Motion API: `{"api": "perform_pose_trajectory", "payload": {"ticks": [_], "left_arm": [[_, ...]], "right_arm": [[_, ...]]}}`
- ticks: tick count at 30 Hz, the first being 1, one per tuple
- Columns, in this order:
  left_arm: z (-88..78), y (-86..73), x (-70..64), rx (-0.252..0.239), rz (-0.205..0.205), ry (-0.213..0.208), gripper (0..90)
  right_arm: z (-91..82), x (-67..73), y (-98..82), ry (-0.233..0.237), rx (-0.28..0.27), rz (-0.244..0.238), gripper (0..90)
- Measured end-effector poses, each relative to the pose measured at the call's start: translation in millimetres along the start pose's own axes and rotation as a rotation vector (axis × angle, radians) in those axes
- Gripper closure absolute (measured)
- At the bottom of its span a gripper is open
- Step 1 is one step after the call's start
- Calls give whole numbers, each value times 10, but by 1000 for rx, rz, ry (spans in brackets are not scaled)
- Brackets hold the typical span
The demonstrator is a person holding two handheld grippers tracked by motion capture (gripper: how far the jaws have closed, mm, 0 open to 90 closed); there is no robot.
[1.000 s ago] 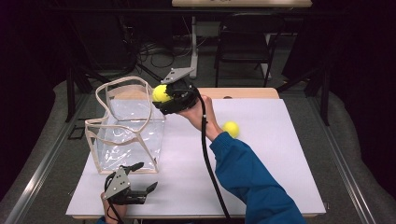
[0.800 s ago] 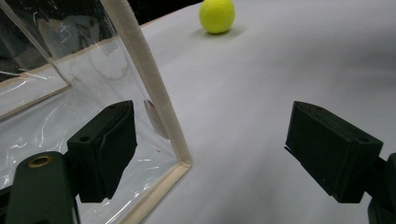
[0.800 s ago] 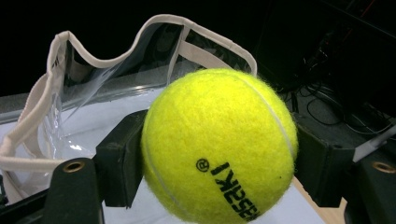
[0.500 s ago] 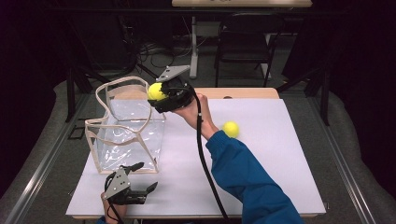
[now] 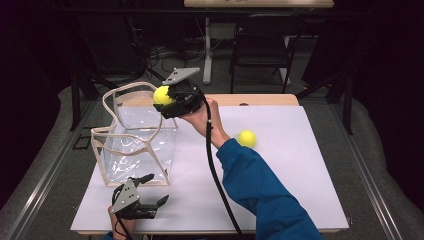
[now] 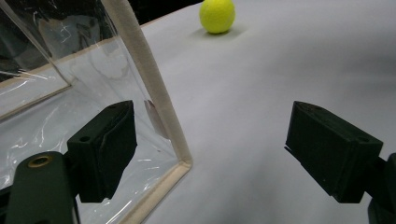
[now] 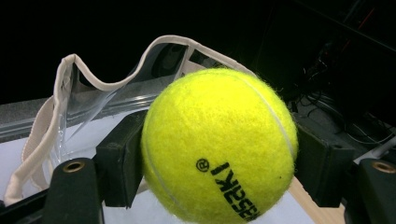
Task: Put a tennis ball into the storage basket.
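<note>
Yellow tennis ball (image 7: 219, 147) clamped in right jaws, hiding bag (image 5: 135, 145); left jaws wide, empty.

Yellow-green tennis ball (image 7: 219, 144) with black lettering between black tongs (image 7: 219, 163), second yellow ball (image 5: 246, 138) right of the clear bag (image 5: 135, 145) with cream trim, white desk (image 5: 300, 170), blue sleeve (image 5: 260, 190)

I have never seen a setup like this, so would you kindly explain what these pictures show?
A person at a white table holds a two-jaw hand tool in each hand. One camera looks down from above; one rides on each tool, looking along its black jaws. The right gripper is closed on a yellow tennis ball, raised beside the rim of a clear plastic bag standing on the table. The left gripper rests open near the bag's corner. A second ball lies on the table.
</note>
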State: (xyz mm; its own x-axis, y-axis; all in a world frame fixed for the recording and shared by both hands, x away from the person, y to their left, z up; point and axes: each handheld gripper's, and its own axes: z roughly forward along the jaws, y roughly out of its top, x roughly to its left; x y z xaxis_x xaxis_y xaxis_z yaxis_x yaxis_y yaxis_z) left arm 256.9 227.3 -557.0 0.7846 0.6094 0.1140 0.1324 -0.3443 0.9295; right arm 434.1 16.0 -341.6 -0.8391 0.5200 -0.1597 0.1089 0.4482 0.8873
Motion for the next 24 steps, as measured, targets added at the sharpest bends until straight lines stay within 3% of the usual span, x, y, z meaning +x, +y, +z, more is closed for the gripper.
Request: {"api": "perform_pose_trajectory", "payload": {"ticks": [24], "left_arm": [[-7, -2, 7, -4, 2, -1, 159]], "right_arm": [[167, 155, 130, 22, -14, -19, 263]]}}
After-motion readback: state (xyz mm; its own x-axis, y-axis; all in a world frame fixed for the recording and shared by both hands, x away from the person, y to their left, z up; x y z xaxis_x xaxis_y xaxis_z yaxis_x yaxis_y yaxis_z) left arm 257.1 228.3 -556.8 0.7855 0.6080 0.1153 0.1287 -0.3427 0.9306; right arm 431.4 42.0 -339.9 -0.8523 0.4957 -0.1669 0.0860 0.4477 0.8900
